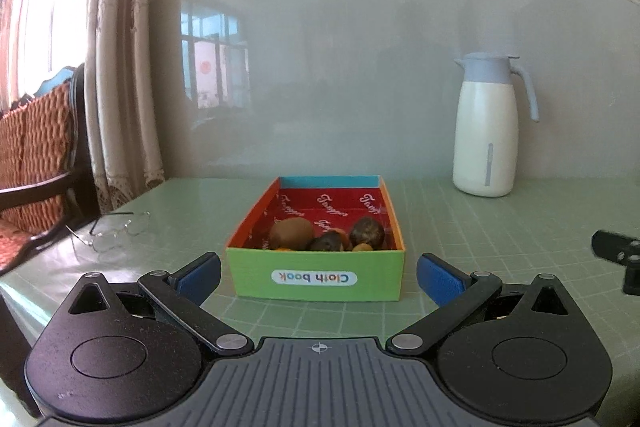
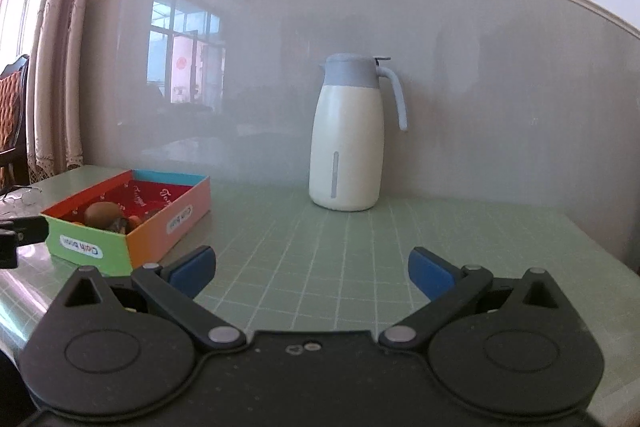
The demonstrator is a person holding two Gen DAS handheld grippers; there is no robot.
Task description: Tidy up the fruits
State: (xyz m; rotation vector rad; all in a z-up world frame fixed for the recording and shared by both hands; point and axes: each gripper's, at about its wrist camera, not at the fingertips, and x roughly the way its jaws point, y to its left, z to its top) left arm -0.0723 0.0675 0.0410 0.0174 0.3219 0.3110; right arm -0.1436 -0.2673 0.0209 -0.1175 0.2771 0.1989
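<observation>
A colourful cardboard box [image 1: 316,277] with a green front wall and red lining sits on the green mat, straight ahead in the left wrist view. Inside lie a brown kiwi [image 1: 291,233], two dark round fruits [image 1: 367,231] and small orange pieces [image 1: 362,247]. My left gripper [image 1: 319,277] is open, its blue pads either side of the box's near end, a little short of it. The box [image 2: 120,227] also shows at the left of the right wrist view. My right gripper [image 2: 312,271] is open over bare mat, holding nothing.
A white thermos jug [image 1: 486,127] with a blue lid stands at the back by the wall, also seen as the jug [image 2: 348,135] ahead of the right gripper. Wire glasses [image 1: 114,231] lie left of the box near the table edge. A chair [image 1: 36,163] stands beyond.
</observation>
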